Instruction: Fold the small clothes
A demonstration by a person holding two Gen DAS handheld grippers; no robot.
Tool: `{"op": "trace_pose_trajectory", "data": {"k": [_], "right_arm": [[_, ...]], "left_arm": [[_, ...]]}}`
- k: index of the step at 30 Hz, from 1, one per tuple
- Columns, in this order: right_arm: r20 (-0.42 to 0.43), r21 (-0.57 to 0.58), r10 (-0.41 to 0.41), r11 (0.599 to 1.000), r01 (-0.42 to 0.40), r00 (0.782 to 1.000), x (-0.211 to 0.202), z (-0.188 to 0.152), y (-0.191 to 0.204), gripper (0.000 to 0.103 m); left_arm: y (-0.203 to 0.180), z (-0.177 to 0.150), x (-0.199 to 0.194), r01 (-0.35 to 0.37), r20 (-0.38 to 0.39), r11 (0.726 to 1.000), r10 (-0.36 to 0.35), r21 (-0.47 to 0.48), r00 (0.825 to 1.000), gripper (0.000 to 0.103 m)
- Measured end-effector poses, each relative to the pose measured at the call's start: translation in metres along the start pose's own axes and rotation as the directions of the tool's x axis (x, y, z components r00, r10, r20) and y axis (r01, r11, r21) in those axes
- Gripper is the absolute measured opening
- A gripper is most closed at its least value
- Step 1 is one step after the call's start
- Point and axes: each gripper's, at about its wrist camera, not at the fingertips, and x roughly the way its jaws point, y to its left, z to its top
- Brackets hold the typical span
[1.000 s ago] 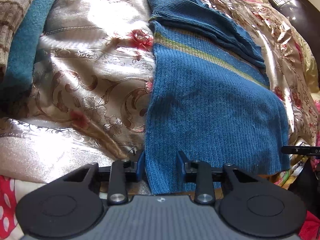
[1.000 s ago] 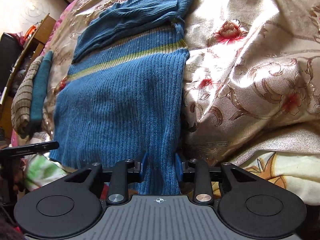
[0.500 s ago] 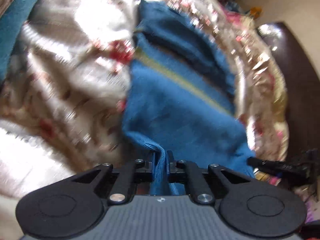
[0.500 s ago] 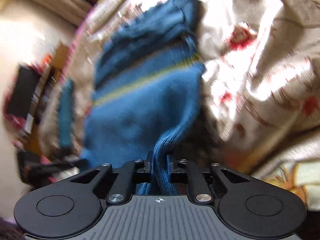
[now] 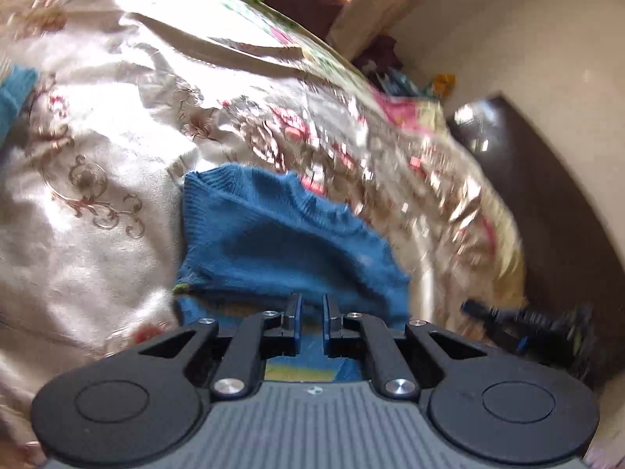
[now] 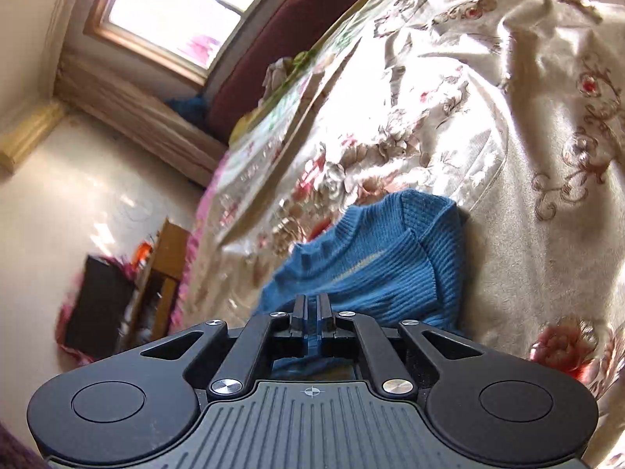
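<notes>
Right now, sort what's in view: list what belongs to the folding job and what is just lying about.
Part of the job:
- blue knit sweater, on the floral bedspread
- right tool, pinching its edge
- left tool, slightly parted, over the sweater

Just lying about:
- teal cloth at the left edge
- dark red headboard cushion
- window
- wooden shelf beside the bed
</notes>
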Motion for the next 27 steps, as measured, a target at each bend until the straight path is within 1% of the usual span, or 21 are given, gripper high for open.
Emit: {"op": "trace_pose_trajectory", "data": {"k": [1, 2, 5, 7, 9, 11, 12, 13, 15, 18, 20, 22, 24, 26, 27], "right_arm": [[-0.019, -0.046, -0.02, 0.999, 0.019, 1.0, 0.003, -0.005, 0.002, 0.006], [-0.033, -0.083, -0.043, 0.996, 0.04, 0.999, 0.004, -0.013, 0.003, 0.009], [-0.109, -0.13, -0.084, 0.989, 0.069, 0.99, 0.007, -0.041, -0.001, 0.01], [-0.153, -0.161, -0.102, 0.984, 0.077, 0.983, 0.007, -0.056, -0.002, 0.011], [-0.175, -0.23, -0.142, 0.968, 0.1, 0.974, 0.007, -0.066, 0.004, 0.011], [-0.172, -0.313, -0.179, 0.942, 0.119, 0.969, 0.007, -0.072, 0.013, 0.013], [-0.17, -0.346, -0.192, 0.93, 0.125, 0.967, 0.009, -0.073, 0.017, 0.016], [-0.166, -0.378, -0.206, 0.917, 0.131, 0.964, 0.01, -0.076, 0.02, 0.017], [-0.17, -0.408, -0.224, 0.903, 0.138, 0.96, 0.015, -0.077, 0.024, 0.017], [-0.18, -0.417, -0.231, 0.898, 0.138, 0.956, 0.019, -0.077, 0.027, 0.018], [-0.187, -0.421, -0.232, 0.897, 0.136, 0.955, 0.021, -0.079, 0.028, 0.018], [-0.197, -0.424, -0.239, 0.895, 0.137, 0.951, 0.024, -0.08, 0.027, 0.018], [-0.204, -0.429, -0.252, 0.891, 0.145, 0.946, 0.027, -0.08, 0.024, 0.018], [-0.21, -0.436, -0.264, 0.887, 0.152, 0.941, 0.031, -0.078, 0.022, 0.018], [-0.212, -0.441, -0.27, 0.884, 0.155, 0.939, 0.033, -0.076, 0.021, 0.02]], "left_arm": [[-0.005, -0.01, 0.0, -0.036, -0.029, 0.998, 0.038, 0.053, 0.999, 0.014], [-0.008, -0.019, 0.0, -0.06, -0.063, 0.994, 0.066, 0.091, 0.996, 0.015], [-0.011, -0.049, -0.001, -0.082, -0.161, 0.982, 0.11, 0.168, 0.981, 0.017], [-0.016, -0.064, -0.007, -0.092, -0.191, 0.968, 0.139, 0.234, 0.972, 0.018], [-0.025, -0.073, -0.011, -0.096, -0.202, 0.948, 0.163, 0.302, 0.966, 0.021], [-0.036, -0.083, -0.013, -0.095, -0.212, 0.916, 0.189, 0.389, 0.959, 0.026], [-0.041, -0.088, -0.013, -0.093, -0.217, 0.898, 0.202, 0.43, 0.955, 0.026], [-0.047, -0.093, -0.011, -0.086, -0.226, 0.875, 0.217, 0.477, 0.95, 0.027], [-0.058, -0.104, -0.005, -0.073, -0.244, 0.813, 0.258, 0.577, 0.935, 0.03], [-0.067, -0.12, 0.004, -0.043, -0.269, 0.716, 0.316, 0.696, 0.91, 0.034], [-0.069, -0.128, 0.009, -0.011, -0.296, 0.679, 0.334, 0.734, 0.895, 0.035], [-0.07, -0.132, 0.016, 0.008, -0.309, 0.652, 0.349, 0.758, 0.885, 0.037], [-0.07, -0.132, 0.025, 0.016, -0.316, 0.638, 0.359, 0.77, 0.879, 0.038], [-0.07, -0.13, 0.035, 0.029, -0.332, 0.641, 0.358, 0.767, 0.873, 0.039], [-0.07, -0.13, 0.038, 0.036, -0.34, 0.642, 0.358, 0.766, 0.87, 0.039]]}}
